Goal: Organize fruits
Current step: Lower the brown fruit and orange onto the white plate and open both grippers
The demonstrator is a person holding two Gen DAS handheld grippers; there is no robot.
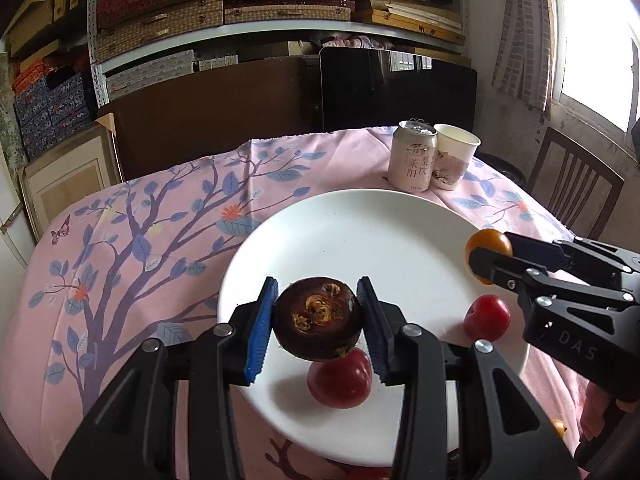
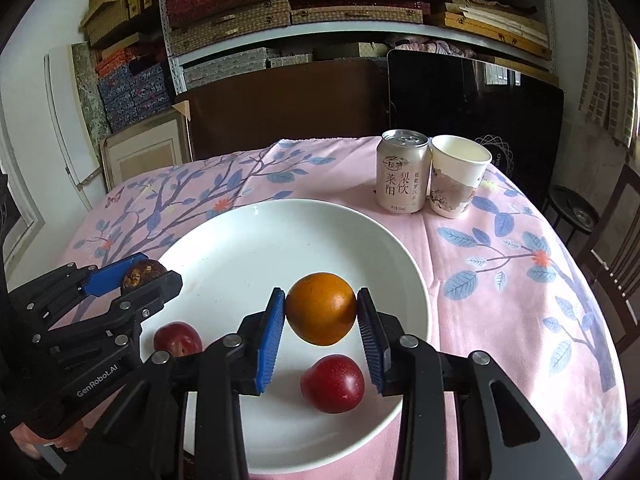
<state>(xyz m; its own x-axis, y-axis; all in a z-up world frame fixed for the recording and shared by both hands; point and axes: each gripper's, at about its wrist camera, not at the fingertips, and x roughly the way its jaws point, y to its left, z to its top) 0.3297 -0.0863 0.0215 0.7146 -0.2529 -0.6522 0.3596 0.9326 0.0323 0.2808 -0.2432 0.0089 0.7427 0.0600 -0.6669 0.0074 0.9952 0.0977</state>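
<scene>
A dark brown fruit [image 1: 318, 318], its scarred top seen fully only in the left wrist view, is clamped by the left gripper [image 1: 318, 322] above the white plate [image 1: 360, 224] at 8 o'clock. Two red plums [image 2: 332, 383] [image 2: 178, 338] are lain on the plate. An orange fruit [image 2: 321, 309] is gripped by the right gripper [image 2: 321, 320] over the plate's centre. At 1 o'clock, a can [image 2: 403, 172] and paper cup [image 2: 458, 176] are set touching on the pink floral tablecloth [image 2: 520, 280]; shelves of boxes [image 2: 280, 8] are shown behind.

Two red plums [image 2: 332, 383] on white plate [image 2: 248, 232]
</scene>
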